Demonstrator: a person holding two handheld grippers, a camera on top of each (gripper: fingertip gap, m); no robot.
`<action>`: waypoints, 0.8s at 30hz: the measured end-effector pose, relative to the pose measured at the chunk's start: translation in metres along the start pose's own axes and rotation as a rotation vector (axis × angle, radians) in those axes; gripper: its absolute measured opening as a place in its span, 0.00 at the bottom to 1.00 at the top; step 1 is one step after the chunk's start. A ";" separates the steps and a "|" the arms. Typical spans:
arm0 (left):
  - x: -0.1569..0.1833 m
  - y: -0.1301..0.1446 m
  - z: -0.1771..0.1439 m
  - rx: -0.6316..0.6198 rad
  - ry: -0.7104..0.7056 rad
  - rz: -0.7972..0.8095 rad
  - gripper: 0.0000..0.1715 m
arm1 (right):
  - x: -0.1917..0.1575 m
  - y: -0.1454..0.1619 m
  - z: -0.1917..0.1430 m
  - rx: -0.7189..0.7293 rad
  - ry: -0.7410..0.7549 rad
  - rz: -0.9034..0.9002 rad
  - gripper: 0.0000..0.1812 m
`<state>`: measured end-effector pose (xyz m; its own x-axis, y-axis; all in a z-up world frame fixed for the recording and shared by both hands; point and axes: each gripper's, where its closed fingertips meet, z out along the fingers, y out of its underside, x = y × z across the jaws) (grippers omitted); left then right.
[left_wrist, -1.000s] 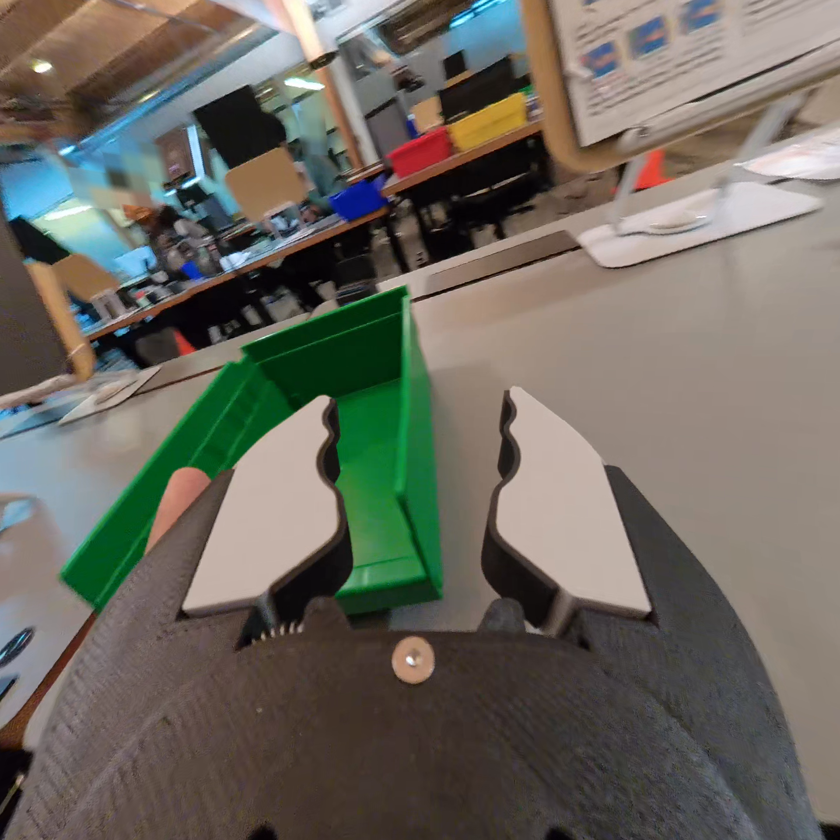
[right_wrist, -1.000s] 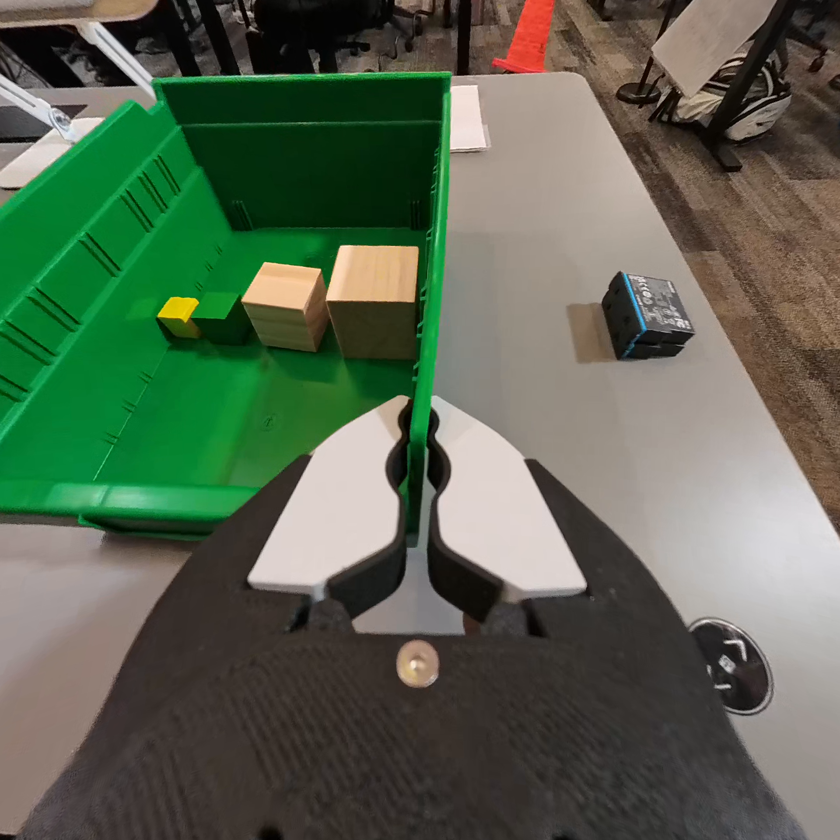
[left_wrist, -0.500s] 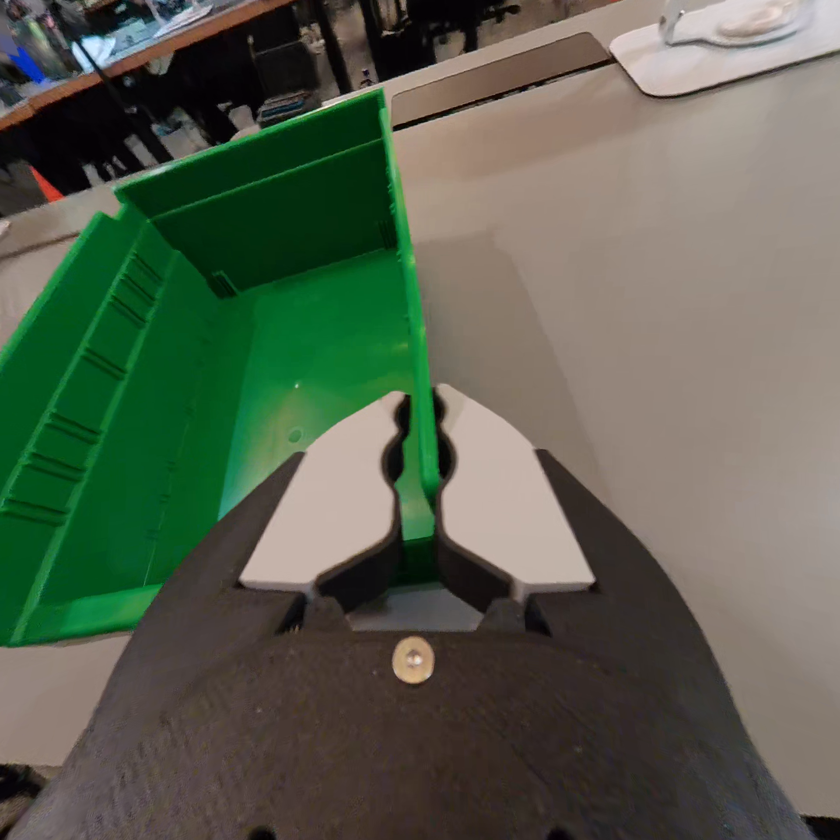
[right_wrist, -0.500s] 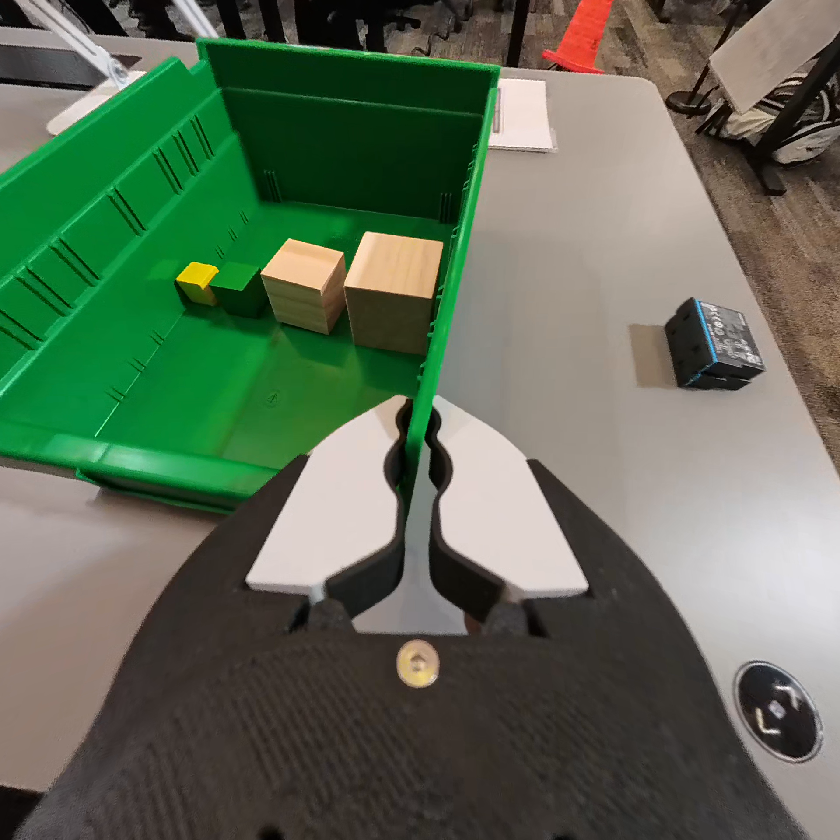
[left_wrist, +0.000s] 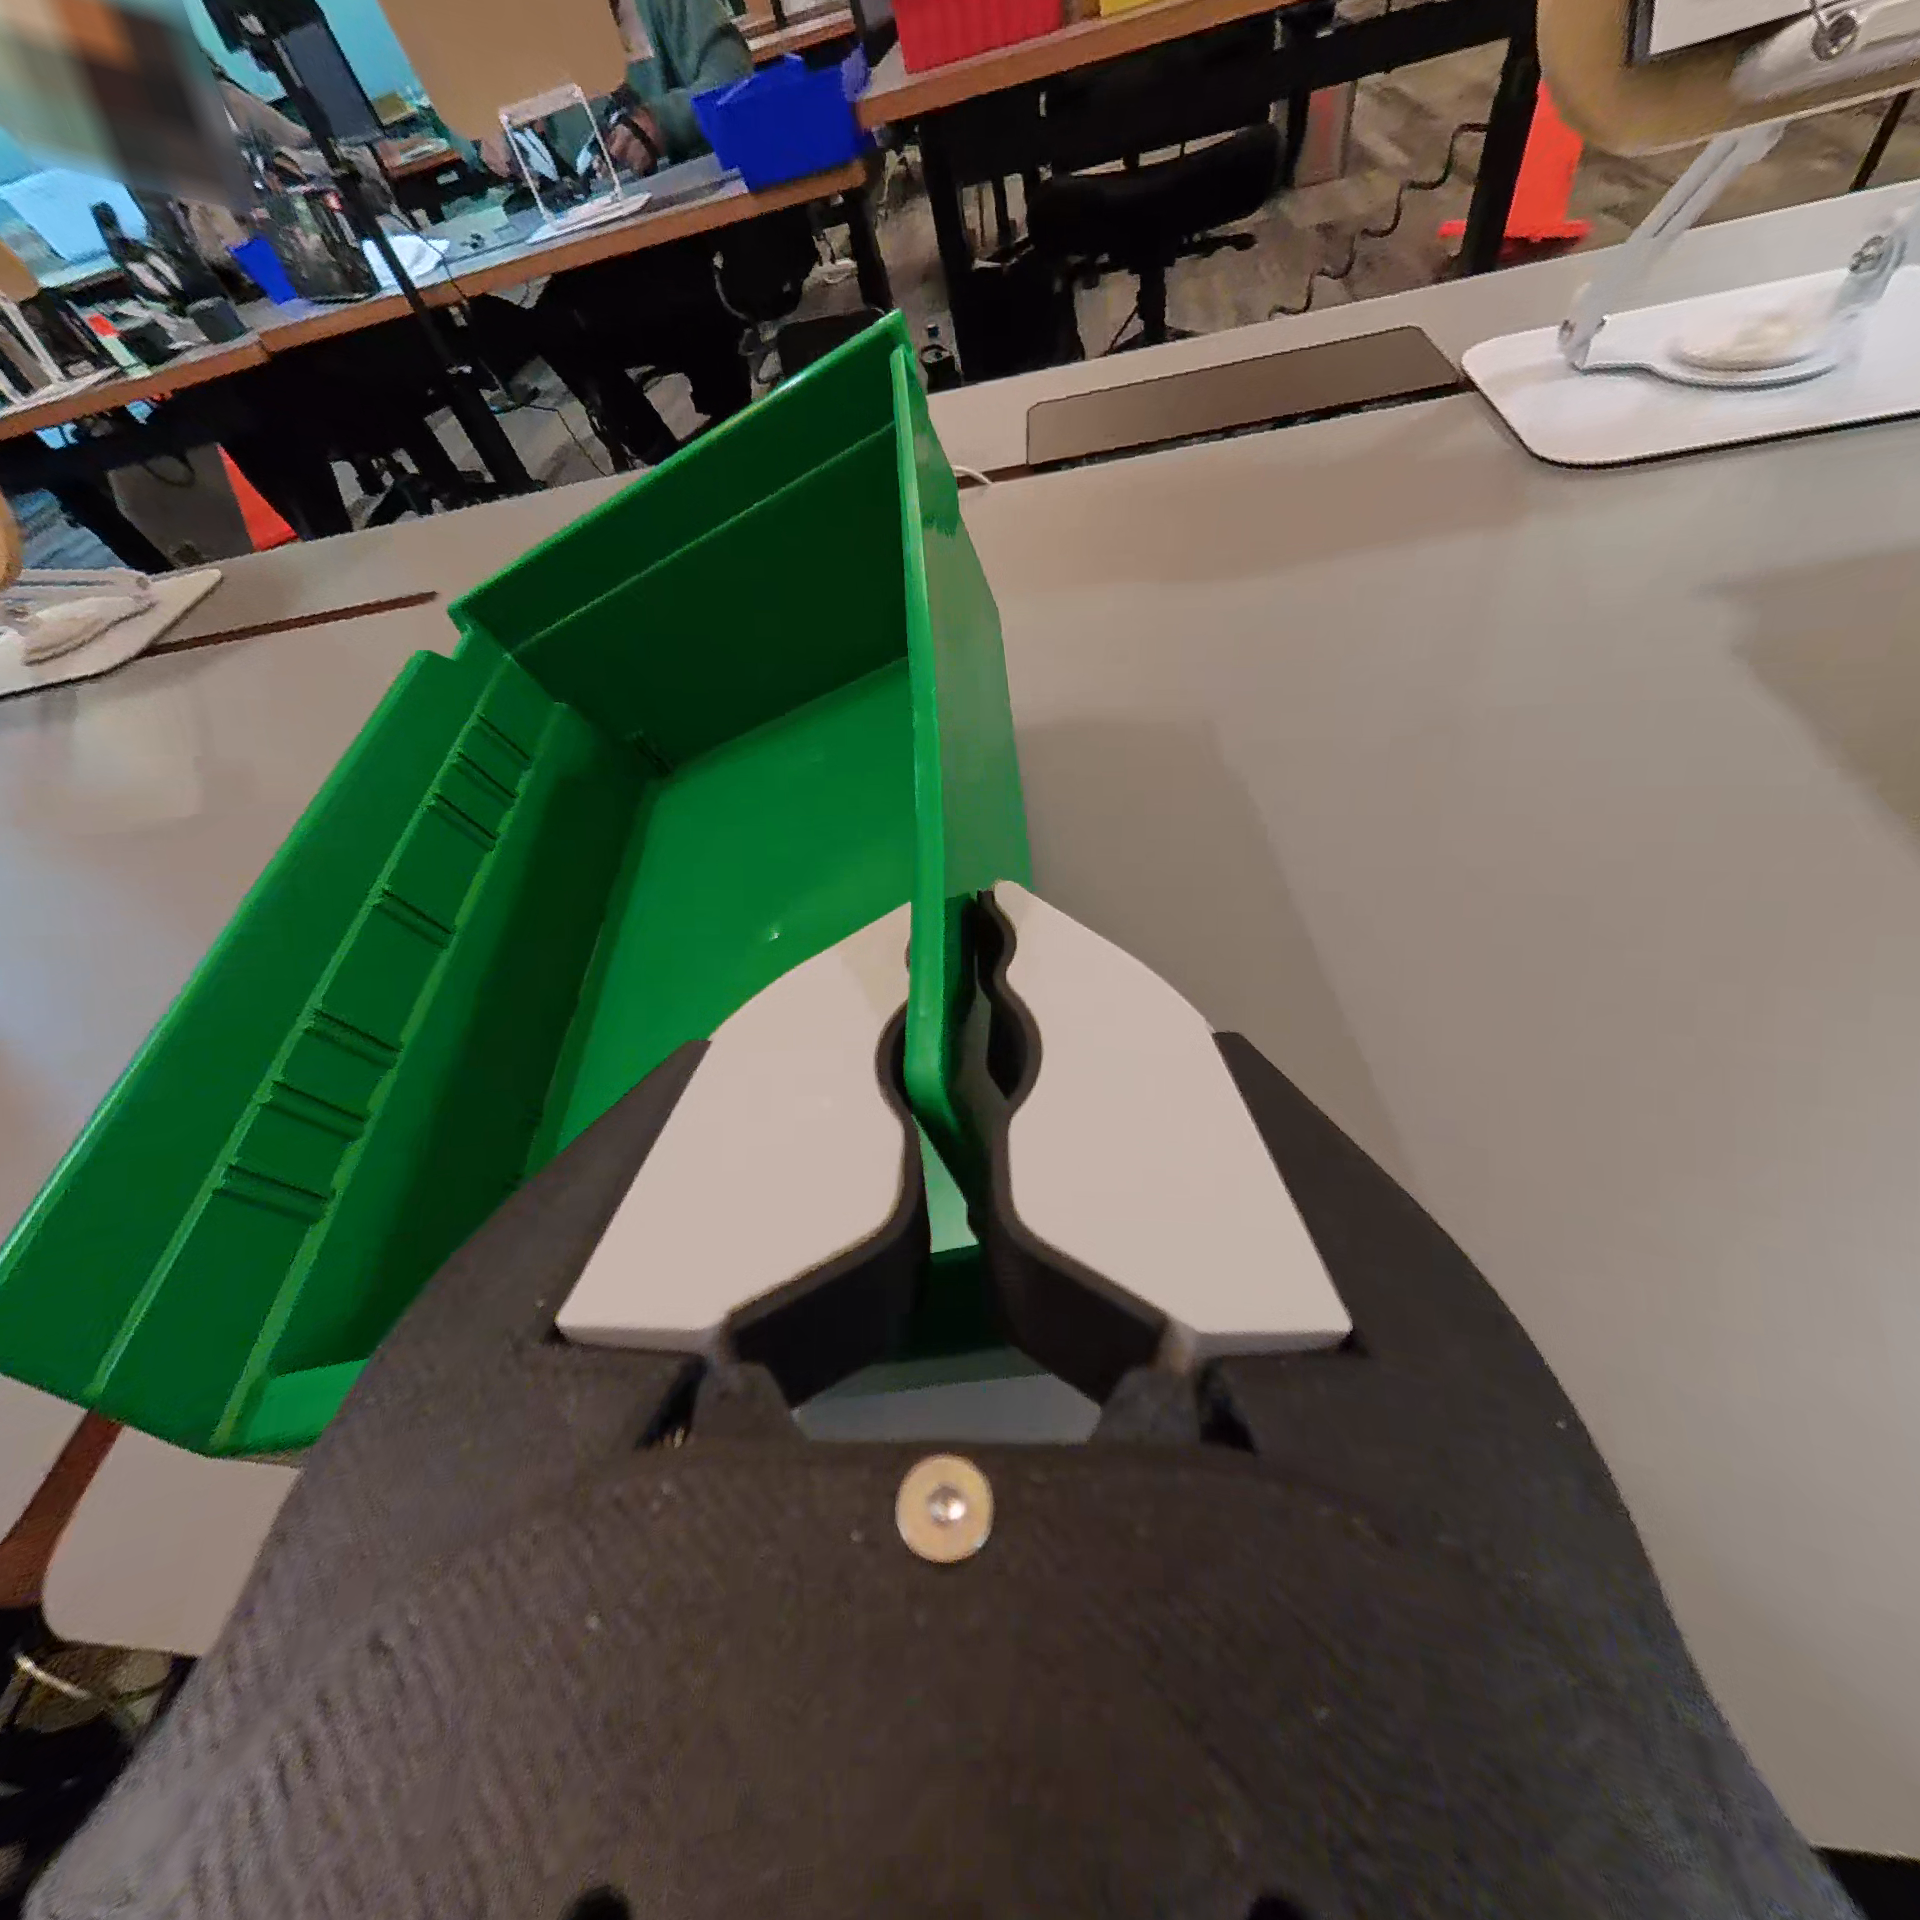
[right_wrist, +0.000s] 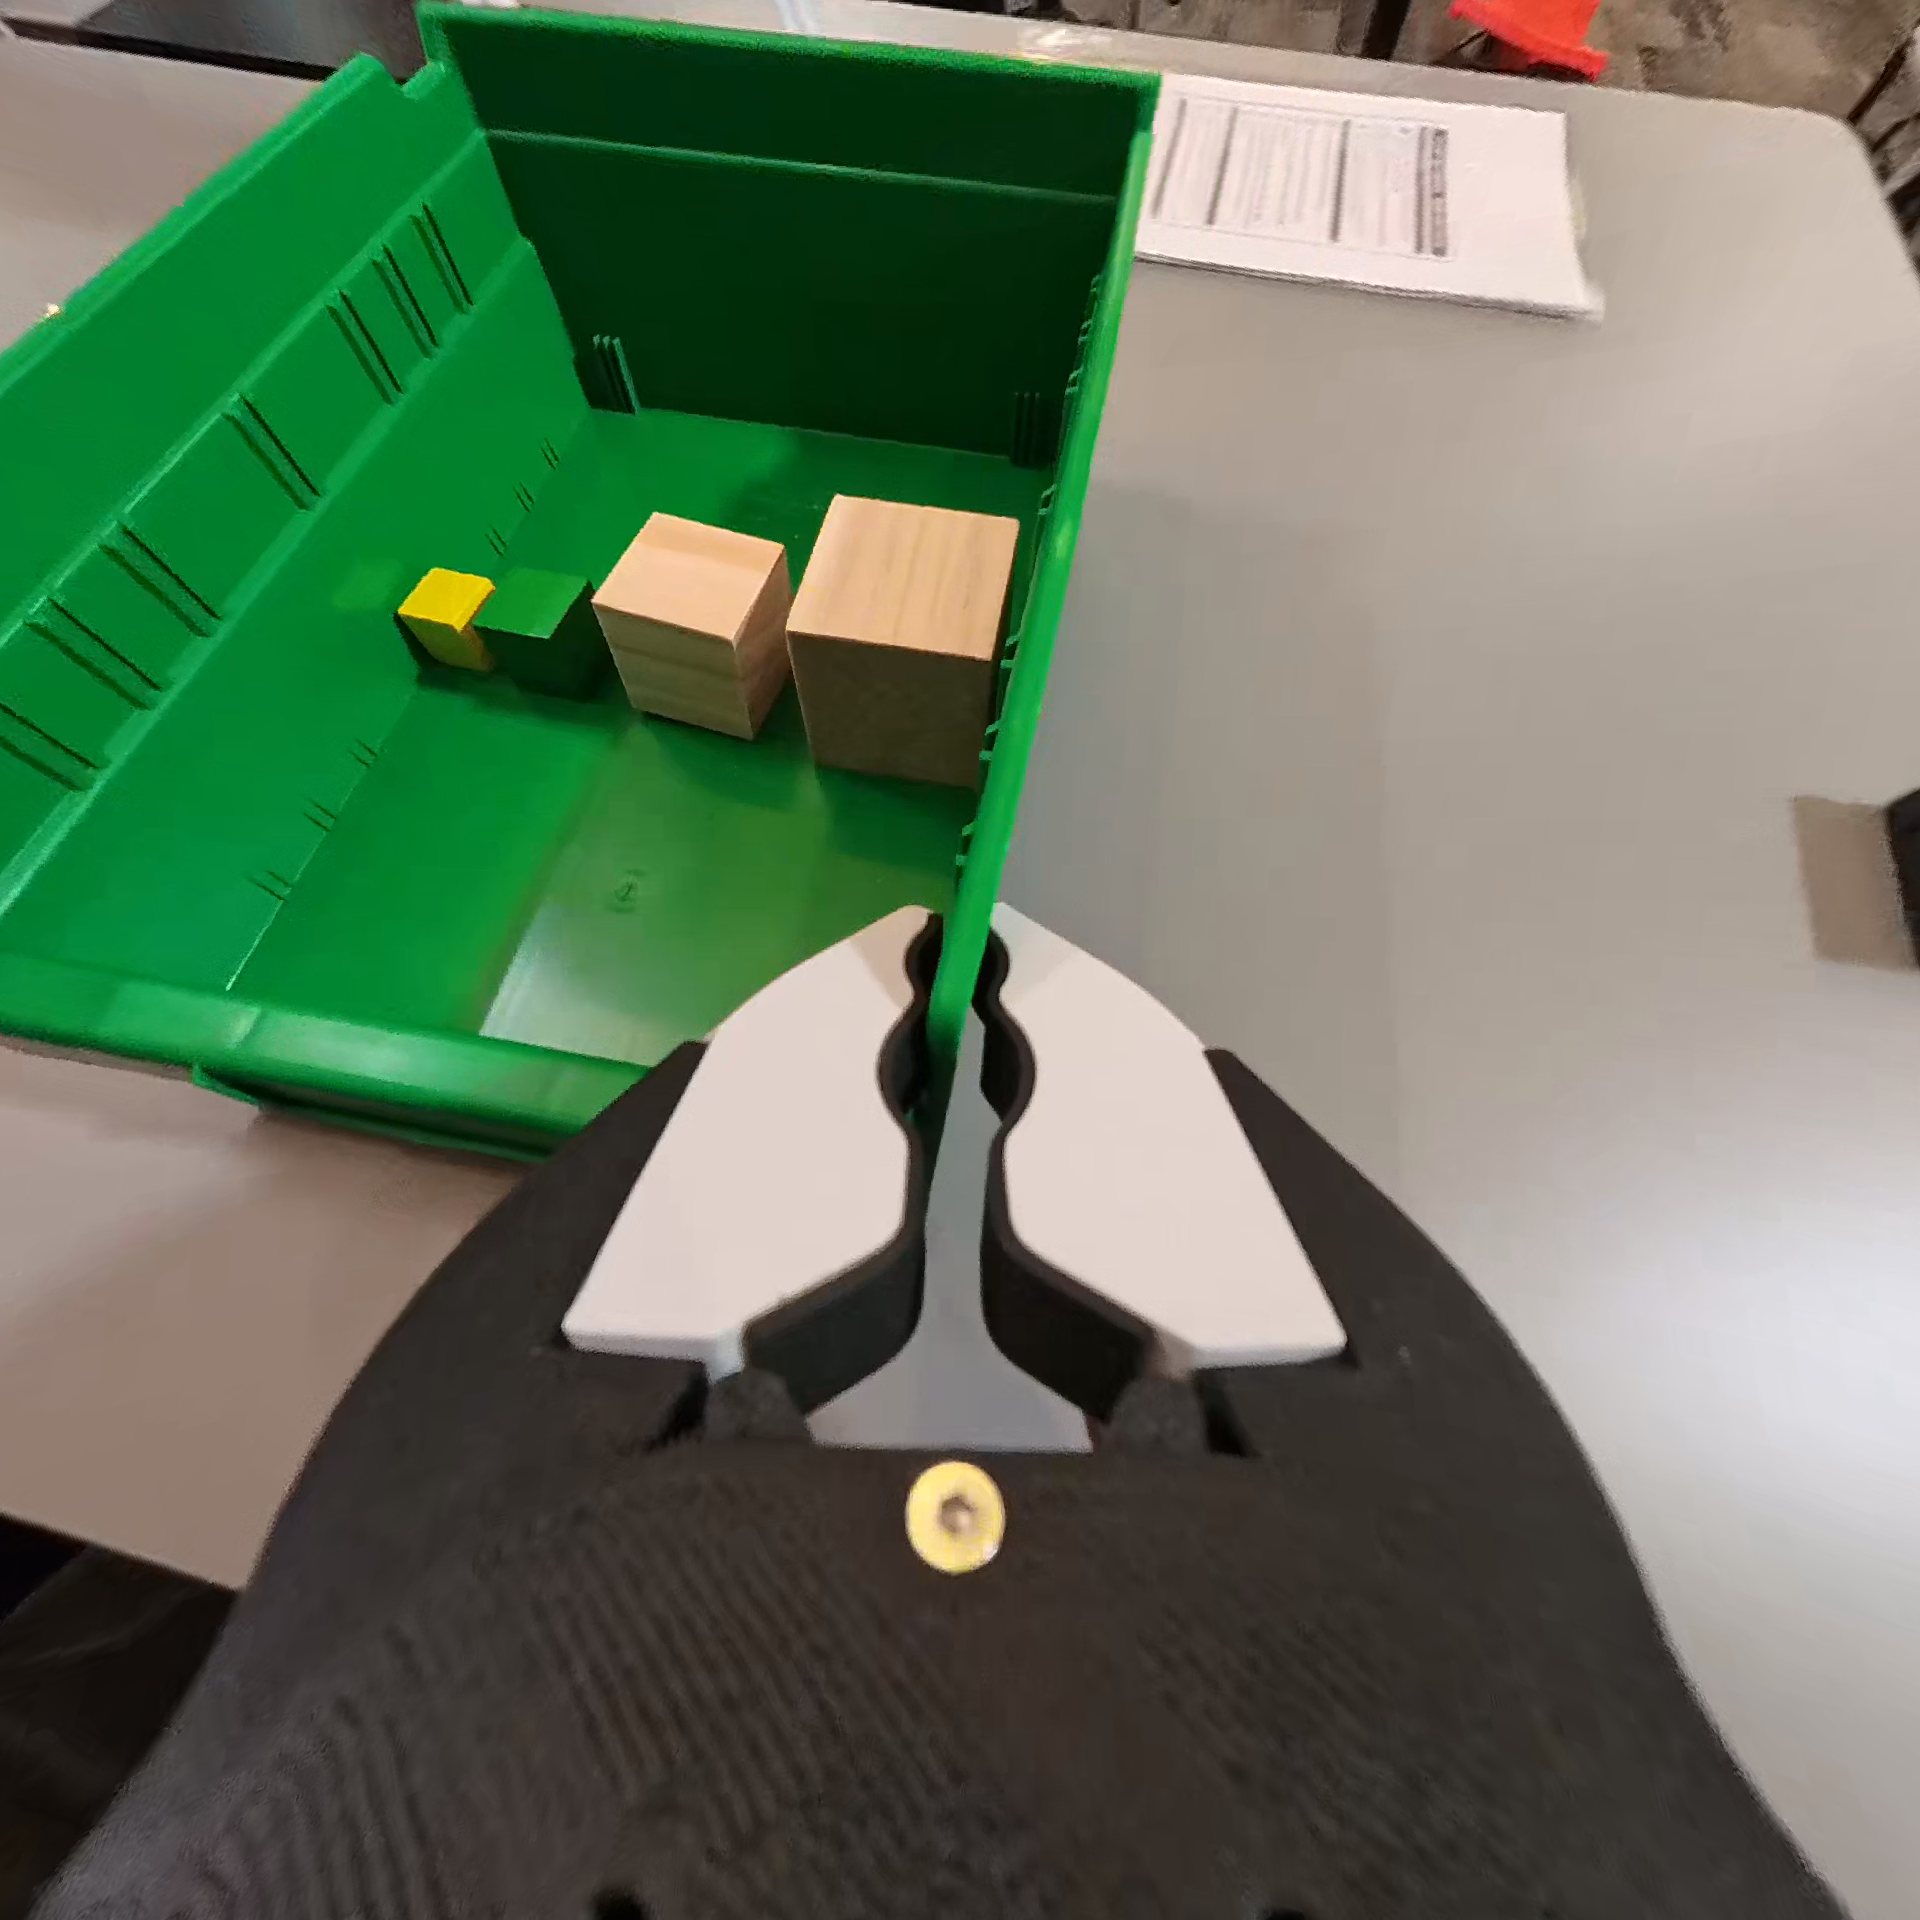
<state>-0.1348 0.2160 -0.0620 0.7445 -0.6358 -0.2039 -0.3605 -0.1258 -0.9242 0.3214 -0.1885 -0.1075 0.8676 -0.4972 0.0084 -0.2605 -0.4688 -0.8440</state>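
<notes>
In the left wrist view my left gripper (left_wrist: 961, 914) is shut on the right side wall of an empty green plastic bin (left_wrist: 364, 987). The bin is tilted, with its gripped side raised off the grey table (left_wrist: 1455, 831). In the right wrist view my right gripper (right_wrist: 956, 925) is shut on the right side wall of a green bin (right_wrist: 260, 416). That bin holds a large wooden block (right_wrist: 904, 634), a smaller wooden block (right_wrist: 696, 623), a green cube (right_wrist: 535, 623) and a small yellow cube (right_wrist: 447, 613), side by side in a row.
A printed paper sheet (right_wrist: 1361, 197) lies beyond the bin with the blocks. A black object (right_wrist: 1907, 862) sits at the right edge. A white stand base (left_wrist: 1704, 395) and a dark table slot (left_wrist: 1236, 400) lie beyond the empty bin. Workbenches and an orange cone (left_wrist: 1538, 166) stand behind.
My left gripper closed from open onto the empty bin's right wall, and that bin now tilts up. My right gripper stays shut on its bin wall; the view has shifted closer.
</notes>
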 end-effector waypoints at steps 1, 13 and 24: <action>-0.002 -0.002 -0.002 0.004 -0.007 0.012 0.03 | -0.009 -0.001 0.002 -0.005 -0.007 -0.002 0.03; -0.045 -0.033 -0.056 0.090 -0.132 0.063 0.03 | -0.154 -0.017 0.025 -0.060 -0.094 -0.148 0.06; -0.076 -0.030 -0.068 0.078 -0.187 -0.015 0.02 | -0.311 -0.048 0.081 -0.059 -0.202 -0.208 0.06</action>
<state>-0.2191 0.2163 0.0035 0.8434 -0.4808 -0.2399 -0.3096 -0.0700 -0.9483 0.0985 0.0478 -0.1127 0.9702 -0.2329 0.0664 -0.0867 -0.5899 -0.8028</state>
